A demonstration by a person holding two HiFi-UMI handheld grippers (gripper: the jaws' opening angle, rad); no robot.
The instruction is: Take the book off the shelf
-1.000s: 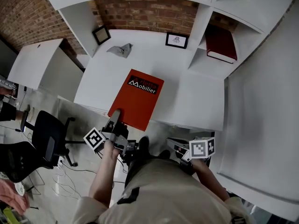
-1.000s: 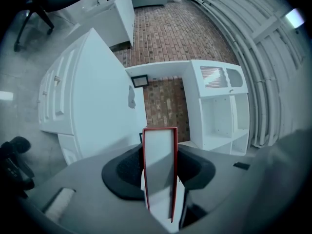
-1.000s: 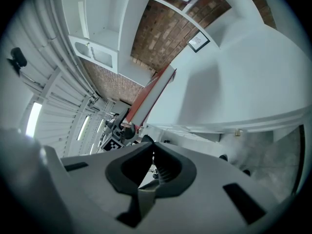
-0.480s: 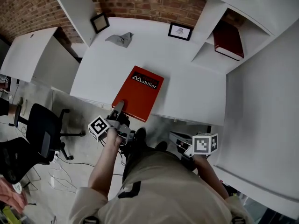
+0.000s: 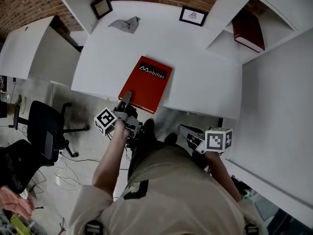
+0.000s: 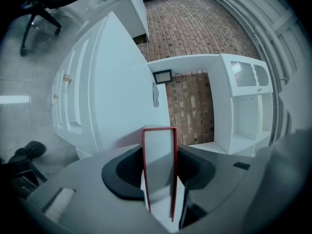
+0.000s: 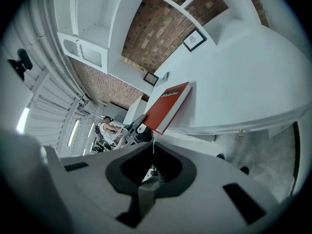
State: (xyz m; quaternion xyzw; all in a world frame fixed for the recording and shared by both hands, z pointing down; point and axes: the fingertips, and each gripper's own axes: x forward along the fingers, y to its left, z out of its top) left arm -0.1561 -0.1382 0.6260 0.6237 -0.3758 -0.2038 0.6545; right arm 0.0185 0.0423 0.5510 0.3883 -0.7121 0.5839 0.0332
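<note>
Head view, looking steeply down on a white desk (image 5: 200,77) set against a brick wall. A red book (image 5: 145,83) lies on the desk, its near end jutting past the front edge. A black label on its cover reads "Mobilier" in white letters.

Compared with a second ago, the book looks smaller against the desk and its near end sits lower, closer to the desk top. The picture itself has swung, so the shelf unit now sits further toward the upper right. The left gripper (image 5: 126,101) has kept its hold on the same near corner throughout, clamped on the book. The left gripper view confirms it: white page edges framed by red covers stand upright between the jaws.

The right gripper (image 5: 183,129) hangs below the desk front, well right of the book, jaws closed together on nothing, much as before.

A second, dark red book (image 5: 248,29) lies flat in a shelf compartment at the right. Two small framed pictures (image 5: 192,15) stand at the back of the desk, their print too small to read. A crumpled grey piece (image 5: 125,23) lies between them. A black office chair (image 5: 46,131) stands on the floor at the left.
</note>
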